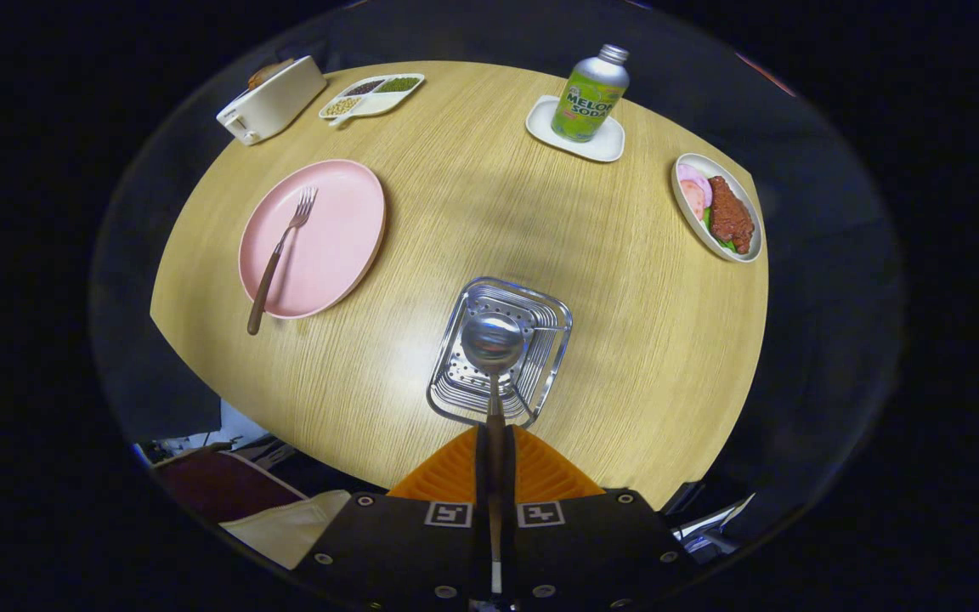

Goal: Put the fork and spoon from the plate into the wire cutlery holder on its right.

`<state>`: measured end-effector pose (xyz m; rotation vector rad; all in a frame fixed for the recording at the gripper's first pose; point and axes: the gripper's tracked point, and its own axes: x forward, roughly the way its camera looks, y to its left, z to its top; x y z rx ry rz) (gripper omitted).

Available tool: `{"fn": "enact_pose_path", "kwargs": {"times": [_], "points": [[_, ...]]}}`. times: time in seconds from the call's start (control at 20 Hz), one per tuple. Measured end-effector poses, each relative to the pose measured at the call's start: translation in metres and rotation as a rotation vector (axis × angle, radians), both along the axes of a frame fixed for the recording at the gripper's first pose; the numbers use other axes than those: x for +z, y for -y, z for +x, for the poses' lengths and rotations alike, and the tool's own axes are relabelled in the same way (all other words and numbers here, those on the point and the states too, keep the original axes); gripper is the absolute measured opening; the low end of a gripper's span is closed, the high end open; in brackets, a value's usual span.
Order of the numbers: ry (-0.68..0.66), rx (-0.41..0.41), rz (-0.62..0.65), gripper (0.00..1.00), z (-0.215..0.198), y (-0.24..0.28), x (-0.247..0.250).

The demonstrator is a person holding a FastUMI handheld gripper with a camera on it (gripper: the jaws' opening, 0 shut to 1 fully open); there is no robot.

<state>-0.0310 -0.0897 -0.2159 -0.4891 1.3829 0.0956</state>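
Two fingers of gripper [495, 463] clenched on spoon [493, 374] handle, gap almost nil. Spoon bowl hangs just ahead, over wire cutlery holder [540, 319]. Fork [279, 255] lies on pink plate [336, 246], far ahead-left of fingers, well apart from holder.
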Motion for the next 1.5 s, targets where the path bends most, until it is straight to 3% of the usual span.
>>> {"fn": "enact_pose_path", "kwargs": {"times": [0.5,0.8,0.9,1.0,1.1,1.15,1.5], "points": [[-0.02,0.047,-0.008,0.06,0.01,-0.005,-0.007],[0.043,0.048,0.008,0.16,0.015,-0.009,0.007],[0.088,0.037,0.023,0.29,0.018,-0.012,0.013],[0.135,0.025,0.045,0.54,0.021,-0.018,0.02],[0.177,0.001,0.086,0.94,0.022,-0.029,0.025],[0.208,-0.003,0.1,1.0,0.024,-0.034,0.031],[0.391,-0.039,0.228,1.0,0.026,-0.092,0.038]]}}
